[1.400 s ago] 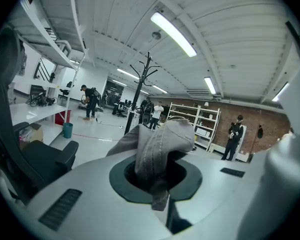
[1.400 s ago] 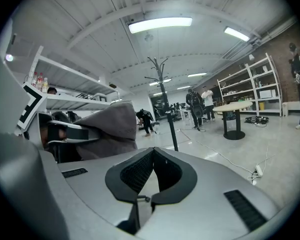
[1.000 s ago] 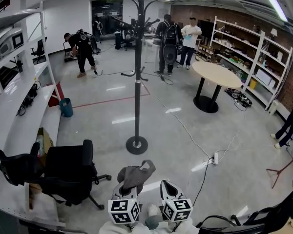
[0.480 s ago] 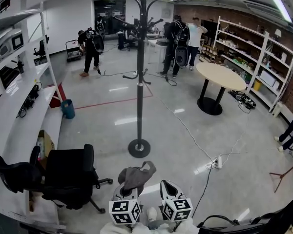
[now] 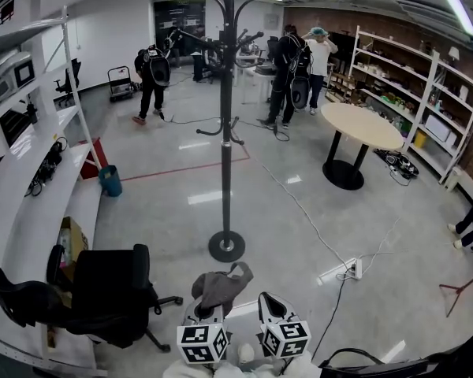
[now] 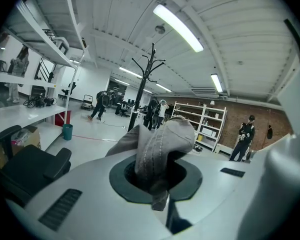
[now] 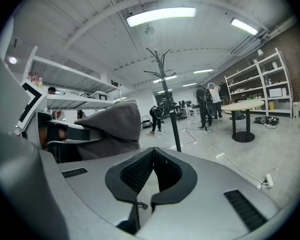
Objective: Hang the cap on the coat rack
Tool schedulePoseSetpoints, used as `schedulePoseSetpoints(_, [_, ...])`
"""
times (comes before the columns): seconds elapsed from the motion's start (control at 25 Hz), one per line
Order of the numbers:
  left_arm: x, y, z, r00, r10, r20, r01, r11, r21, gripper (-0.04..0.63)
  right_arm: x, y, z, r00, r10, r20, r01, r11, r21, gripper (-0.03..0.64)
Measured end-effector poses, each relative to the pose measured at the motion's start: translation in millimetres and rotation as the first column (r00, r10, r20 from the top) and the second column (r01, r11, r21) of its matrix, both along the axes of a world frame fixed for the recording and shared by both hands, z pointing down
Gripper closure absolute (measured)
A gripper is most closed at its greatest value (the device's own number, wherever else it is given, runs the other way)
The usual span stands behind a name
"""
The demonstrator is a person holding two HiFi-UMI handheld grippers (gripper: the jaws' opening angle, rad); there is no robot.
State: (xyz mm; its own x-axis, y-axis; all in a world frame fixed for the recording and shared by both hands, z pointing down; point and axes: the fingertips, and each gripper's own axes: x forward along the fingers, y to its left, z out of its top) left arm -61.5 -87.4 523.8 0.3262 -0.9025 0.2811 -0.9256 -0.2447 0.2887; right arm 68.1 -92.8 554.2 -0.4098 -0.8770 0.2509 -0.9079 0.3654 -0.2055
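A tall black coat rack (image 5: 225, 132) stands on the shiny floor ahead, its round base (image 5: 226, 246) just beyond my grippers. My left gripper (image 5: 207, 309) is low in the head view, shut on a crumpled grey cap (image 5: 221, 283) that sticks up from its jaws. The left gripper view shows the cap (image 6: 162, 144) pinched in the left gripper (image 6: 155, 173), with the coat rack (image 6: 142, 91) behind it. My right gripper (image 5: 270, 302) is beside the left one. Seen in its own view, the right gripper (image 7: 153, 156) is shut on nothing, with the cap (image 7: 112, 129) at the left and the rack (image 7: 170, 104) ahead.
A black office chair (image 5: 102, 290) stands close at the left, by a long white bench (image 5: 31, 203). A cable and power strip (image 5: 351, 268) cross the floor to the right. Farther off are a round table (image 5: 361, 124), shelving (image 5: 426, 101), a teal bin (image 5: 108, 178) and several people.
The rack's base sits a little lower and nearer in the head view. The people at the back have shifted. Both grippers keep their places, and the cap stays gripped.
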Motion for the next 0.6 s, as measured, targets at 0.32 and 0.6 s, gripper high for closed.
schedulePoseSetpoints(0.32, [14, -32, -3, 1.0, -0.005, 0.005, 0.005, 1.0, -0.008, 0.586, 15, -34, -2, 1.0, 0.0, 0.007, 0.0, 1.0, -0.008, 0.606])
schedulePoseSetpoints(0.6, [22, -61, 0, 1.0, -0.019, 0.012, 0.02, 1.0, -0.015, 0.586, 24, -67, 5, 1.0, -0.017, 0.016, 0.017, 1.0, -0.024, 0.606])
